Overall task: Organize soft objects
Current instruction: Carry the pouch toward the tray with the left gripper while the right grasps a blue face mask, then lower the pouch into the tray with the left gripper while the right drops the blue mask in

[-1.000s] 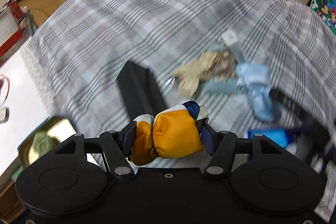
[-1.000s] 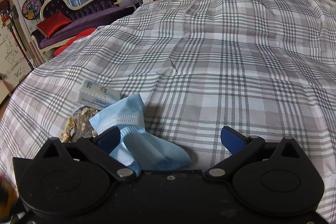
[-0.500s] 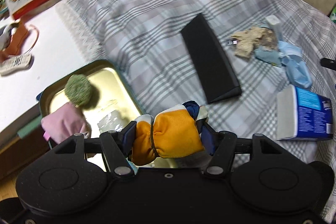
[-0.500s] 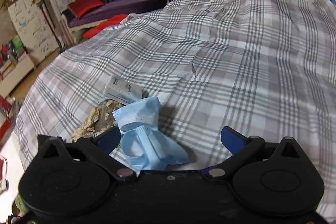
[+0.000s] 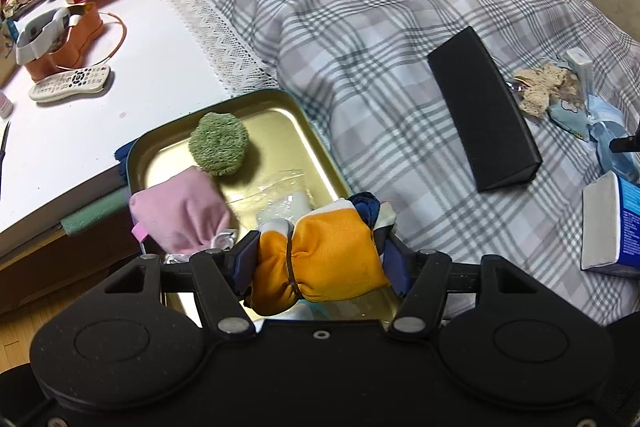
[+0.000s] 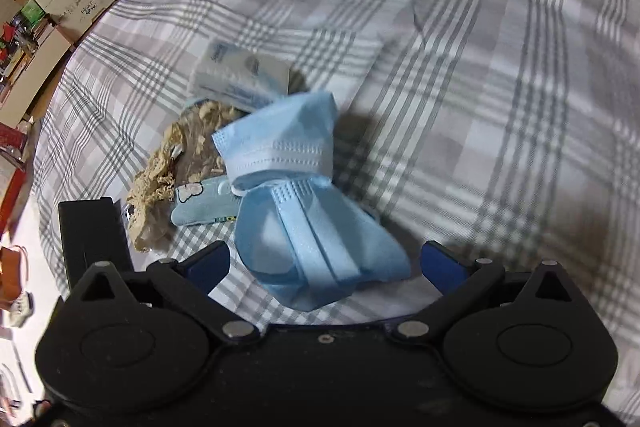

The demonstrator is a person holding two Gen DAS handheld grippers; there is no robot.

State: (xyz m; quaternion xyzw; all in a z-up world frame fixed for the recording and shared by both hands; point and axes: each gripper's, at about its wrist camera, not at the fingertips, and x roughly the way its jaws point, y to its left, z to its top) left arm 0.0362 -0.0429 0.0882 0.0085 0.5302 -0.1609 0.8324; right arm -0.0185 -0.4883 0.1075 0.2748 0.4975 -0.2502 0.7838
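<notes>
- Orange bundle [image 5: 324,255] is sitting clamped between your left gripper [image 5: 320,259] pads, hanging over the near end of the gold tray [image 5: 280,115]; a second ago it was hanging over the plaid bedspread [image 5: 360,7].
- Green pompom [image 5: 219,143] and pink pouch [image 5: 180,215] are already lying in that tray.
- Your right gripper [image 6: 328,263] is standing spread, unclamped, either side of the blue mask [image 6: 304,211], now nearer.
- Judgement: release is coming due.

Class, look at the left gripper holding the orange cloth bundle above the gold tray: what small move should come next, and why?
Probably lower the left gripper slightly and open its fingers, releasing the orange cloth bundle into the gold tray. The bundle already hangs over the tray's near end, where the green pom-pom and pink pouch lie, so it seems to belong there.
</notes>
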